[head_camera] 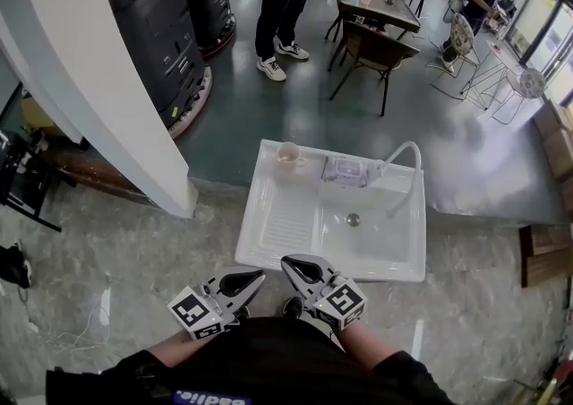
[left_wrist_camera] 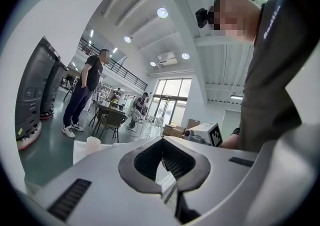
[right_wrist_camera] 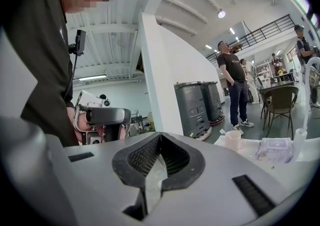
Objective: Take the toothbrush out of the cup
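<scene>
A pale pink cup (head_camera: 289, 155) stands on the back left ledge of a white sink (head_camera: 286, 224), well ahead of both grippers. In the right gripper view the cup (right_wrist_camera: 234, 140) shows a toothbrush (right_wrist_camera: 223, 132) leaning out of it. The cup (left_wrist_camera: 93, 141) is also small and far in the left gripper view. My left gripper (head_camera: 260, 275) and right gripper (head_camera: 286, 262) are held close to the body, side by side, short of the sink's front edge. Both are shut, tips meeting, with nothing held.
On the sink's back ledge lie a clear plastic box (head_camera: 345, 170) and a white curved faucet (head_camera: 405, 157). A white pillar (head_camera: 89, 81) and grey machines (head_camera: 166, 27) stand left. A person (head_camera: 282, 0), chairs (head_camera: 376, 49) and a table are beyond.
</scene>
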The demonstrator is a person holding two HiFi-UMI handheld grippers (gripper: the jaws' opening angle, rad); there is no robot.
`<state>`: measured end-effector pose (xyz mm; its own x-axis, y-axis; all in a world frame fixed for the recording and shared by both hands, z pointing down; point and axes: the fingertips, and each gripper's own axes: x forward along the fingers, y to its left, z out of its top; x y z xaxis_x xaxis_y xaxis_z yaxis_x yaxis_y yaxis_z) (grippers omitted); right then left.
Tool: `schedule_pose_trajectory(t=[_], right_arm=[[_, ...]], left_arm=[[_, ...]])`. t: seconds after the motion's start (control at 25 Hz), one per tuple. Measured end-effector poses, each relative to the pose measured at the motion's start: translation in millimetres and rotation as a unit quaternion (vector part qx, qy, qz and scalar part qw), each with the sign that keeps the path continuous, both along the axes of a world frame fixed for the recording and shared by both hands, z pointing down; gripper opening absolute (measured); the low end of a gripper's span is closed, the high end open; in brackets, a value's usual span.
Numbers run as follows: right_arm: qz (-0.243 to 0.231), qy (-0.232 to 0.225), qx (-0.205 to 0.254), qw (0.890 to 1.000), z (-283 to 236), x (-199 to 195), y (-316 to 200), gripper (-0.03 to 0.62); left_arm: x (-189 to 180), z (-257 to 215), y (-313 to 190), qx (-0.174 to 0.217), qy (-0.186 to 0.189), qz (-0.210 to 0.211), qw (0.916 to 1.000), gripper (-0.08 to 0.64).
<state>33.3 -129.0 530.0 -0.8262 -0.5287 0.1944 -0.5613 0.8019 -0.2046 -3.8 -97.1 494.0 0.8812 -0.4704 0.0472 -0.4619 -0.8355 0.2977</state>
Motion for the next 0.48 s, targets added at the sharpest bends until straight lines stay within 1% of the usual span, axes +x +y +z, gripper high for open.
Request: schedule_pose_trajectory(t=[0.16,0.36,0.48], right_arm=[[-0.007,0.0,-0.005,1.0,-1.4,-4.2,-7.1,0.011],[-0.017,-0.002,0.006,1.0,3.6,-7.4,-18.8,0.011],[-0.017,0.007,-0.006,1.0,2.2,-9.1,-24.0,0.011]], left_arm=[[-2.5,0.4,-4.4,-0.001,-0.003,-0.004,1.0,0.009],[-4.9,2.3,-9.6,-0.003,-0.006,-0.009,0.9999,0.009],[-6.5,3.1,-11.2,-0.005,-0.009,-0.011,0.9999,0.009]])
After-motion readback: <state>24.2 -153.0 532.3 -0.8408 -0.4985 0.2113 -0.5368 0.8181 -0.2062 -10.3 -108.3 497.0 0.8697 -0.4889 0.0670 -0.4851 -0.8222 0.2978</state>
